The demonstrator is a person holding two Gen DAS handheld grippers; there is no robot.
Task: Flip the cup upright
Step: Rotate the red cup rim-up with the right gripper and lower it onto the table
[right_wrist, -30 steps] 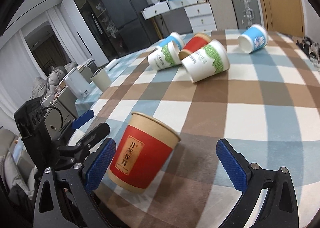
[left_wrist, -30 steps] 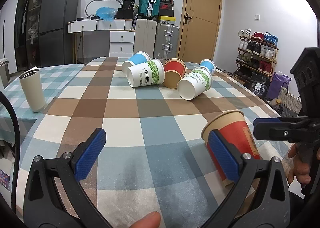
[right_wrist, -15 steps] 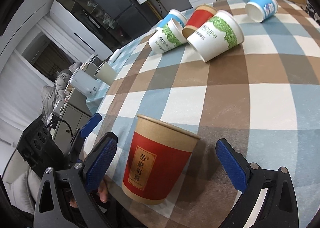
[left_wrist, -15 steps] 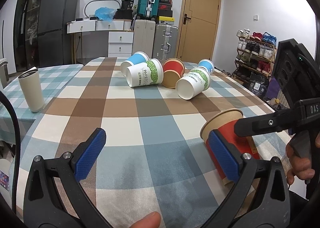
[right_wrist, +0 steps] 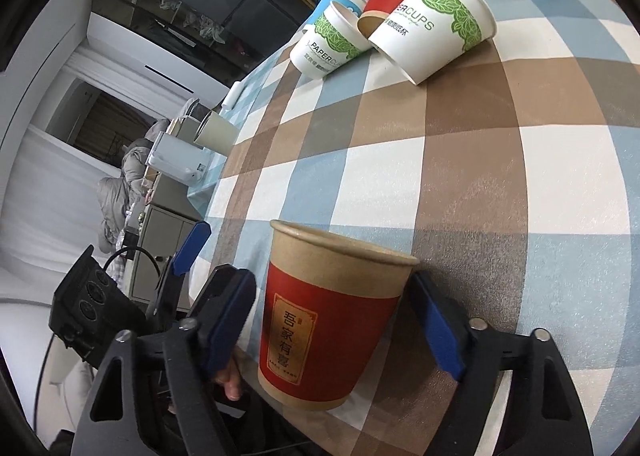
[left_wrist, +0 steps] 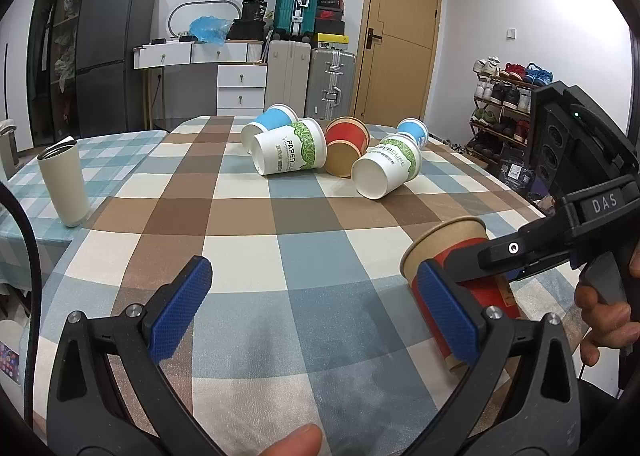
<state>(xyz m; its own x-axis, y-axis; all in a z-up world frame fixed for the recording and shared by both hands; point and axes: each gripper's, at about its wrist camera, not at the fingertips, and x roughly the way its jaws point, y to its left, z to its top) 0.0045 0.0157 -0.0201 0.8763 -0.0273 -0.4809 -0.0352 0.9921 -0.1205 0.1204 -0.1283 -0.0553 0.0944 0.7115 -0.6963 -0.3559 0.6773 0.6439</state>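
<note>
Right gripper (right_wrist: 332, 320) has narrowed its jaws since half a second ago; pads now flank the red cup (right_wrist: 328, 320), contact unclear. Cup stands near the table (right_wrist: 460, 183) edge, well short of the cup pile (right_wrist: 400, 23). Left gripper (left_wrist: 312, 308) spread, empty. Flip looks nearly finished.

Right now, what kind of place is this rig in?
Likely a lived-in home room, not a lab: a checked tablecloth on the table, stacked suitcases by the door, and a shoe rack.
</note>
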